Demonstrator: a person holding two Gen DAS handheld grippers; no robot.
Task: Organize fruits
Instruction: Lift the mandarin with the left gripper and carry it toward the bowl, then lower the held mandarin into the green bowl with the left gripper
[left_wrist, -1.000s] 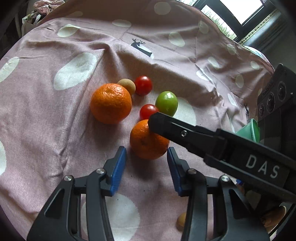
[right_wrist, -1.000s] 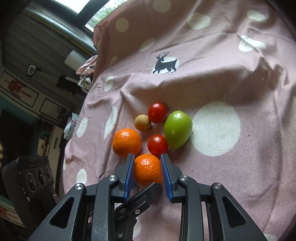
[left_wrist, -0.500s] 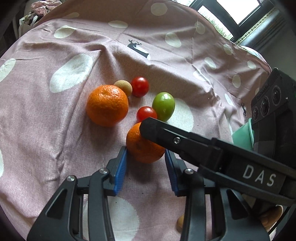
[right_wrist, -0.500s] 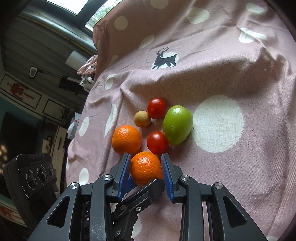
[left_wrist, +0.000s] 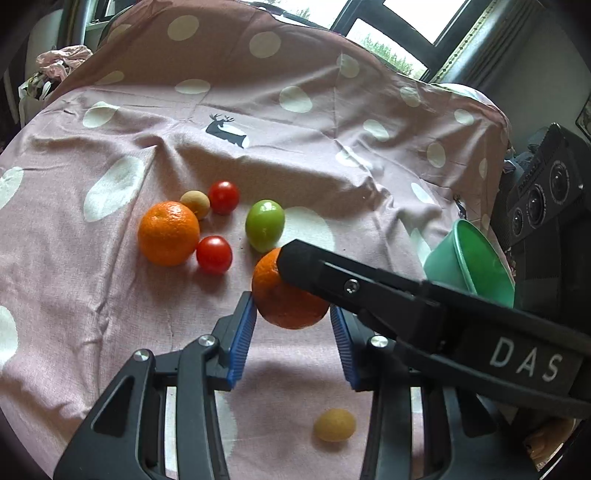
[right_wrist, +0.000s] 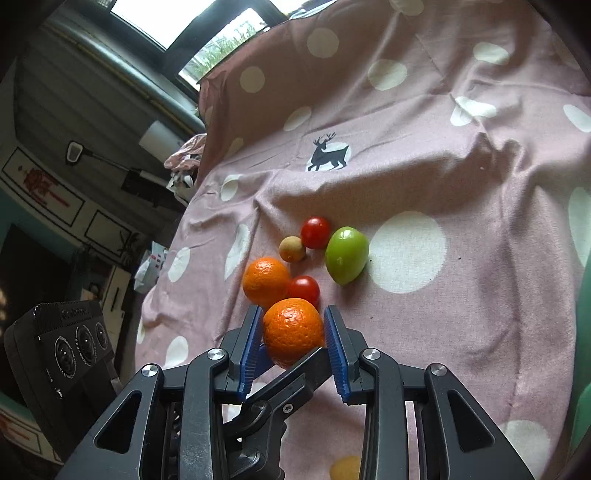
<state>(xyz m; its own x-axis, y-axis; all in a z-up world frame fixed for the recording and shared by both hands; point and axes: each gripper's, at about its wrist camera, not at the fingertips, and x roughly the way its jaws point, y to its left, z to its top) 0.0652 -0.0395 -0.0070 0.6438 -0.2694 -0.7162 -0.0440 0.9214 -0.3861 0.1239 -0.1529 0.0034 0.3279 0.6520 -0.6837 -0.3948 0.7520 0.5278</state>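
I hold one orange clamped in my right gripper, its jaws just easing wider, lifted above the pink spotted cloth. My left gripper's jaws flank it, contact unclear. Another orange, two tomatoes and a green fruit lie beyond.

Daylight from windows at top, w/ panes blown out white. Cloth evenly lit; soft shadows under fruit and tools. Strong fisheye bend, dark vignette at corners. Centre sharp, edges slightly soft, room at left dim.
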